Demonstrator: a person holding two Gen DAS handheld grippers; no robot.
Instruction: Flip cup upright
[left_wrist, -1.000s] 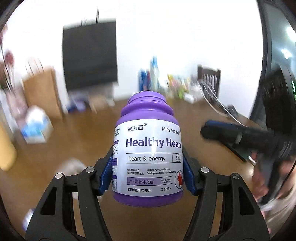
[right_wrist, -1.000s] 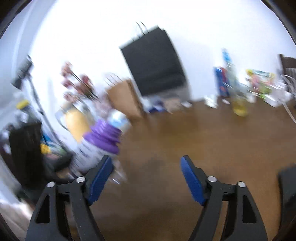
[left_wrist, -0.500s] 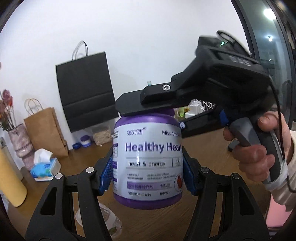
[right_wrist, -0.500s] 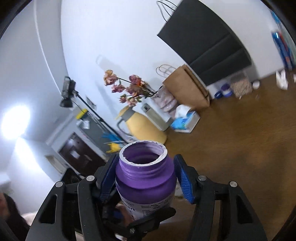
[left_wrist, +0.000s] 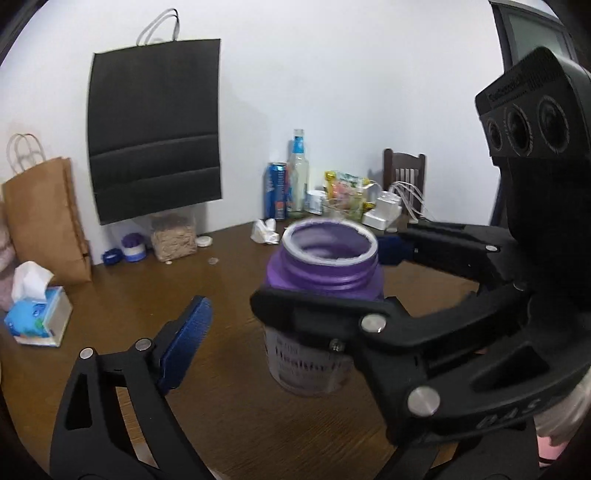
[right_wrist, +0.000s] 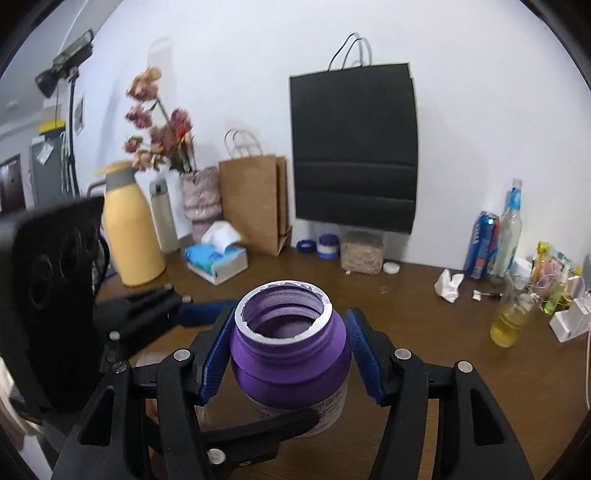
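Note:
The cup is a purple jar (right_wrist: 291, 354) with a white label; it stands upright, open mouth up, over the brown table (right_wrist: 424, 332). My right gripper (right_wrist: 290, 354) is shut on the purple jar, its blue pads (right_wrist: 364, 356) pressing both shoulders. In the left wrist view the jar (left_wrist: 328, 266) sits inside the right gripper (left_wrist: 321, 273), which reaches in from the right. My left gripper (left_wrist: 295, 317) is open; its left pad (left_wrist: 186, 336) stands clear of the jar, and its right finger is hidden. The right wrist view shows the left gripper (right_wrist: 221, 369) still straddling the jar.
Along the back wall stand a black paper bag (right_wrist: 354, 147), a brown paper bag (right_wrist: 255, 203), a tissue box (right_wrist: 218, 258), a yellow flask (right_wrist: 129, 229) and a flower vase (right_wrist: 201, 195). At the right are cans, bottles, a glass of yellow liquid (right_wrist: 509, 317) and crumpled paper (right_wrist: 448, 284).
The right gripper came in from the right and closed on the jar's shoulders. The left gripper, which held the jar by its body, has opened and let go.

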